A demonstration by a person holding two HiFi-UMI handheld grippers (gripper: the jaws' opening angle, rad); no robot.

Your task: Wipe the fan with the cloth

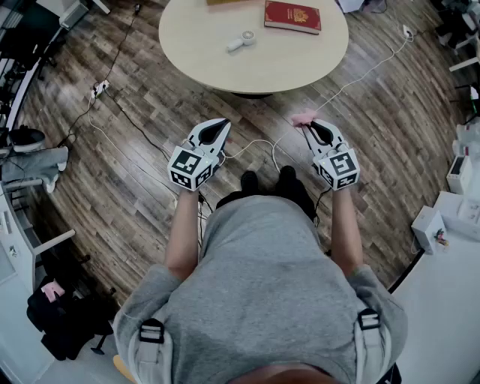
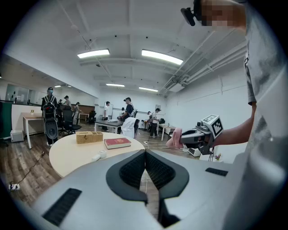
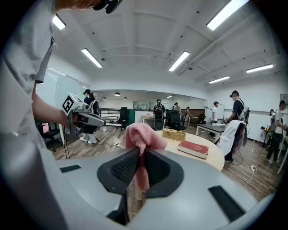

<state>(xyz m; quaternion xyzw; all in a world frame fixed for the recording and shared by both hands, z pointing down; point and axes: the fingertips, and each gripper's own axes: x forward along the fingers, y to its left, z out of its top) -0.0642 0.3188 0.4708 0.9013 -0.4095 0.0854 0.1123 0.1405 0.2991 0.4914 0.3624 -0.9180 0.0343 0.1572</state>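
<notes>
A small white hand-held fan [image 1: 241, 40] lies on the round beige table [image 1: 289, 61] ahead of me. In the left gripper view the fan [image 2: 99, 155] shows small near the table's near edge. Both grippers hover over the floor, short of the table. My right gripper [image 1: 307, 124] is shut on a pink cloth [image 1: 303, 118], which bunches above the jaws and hangs down between them [image 3: 141, 139]. My left gripper [image 1: 223, 124] is shut with nothing in it [image 2: 145, 157]. The cloth hides the fan in the right gripper view.
A red book [image 1: 292, 16] and a wicker basket [image 2: 89, 137] share the table. White cables and a power strip [image 1: 100, 88] run across the wood floor. A black bag [image 1: 64, 319] sits at lower left, white boxes [image 1: 430, 227] at right. People stand at desks beyond.
</notes>
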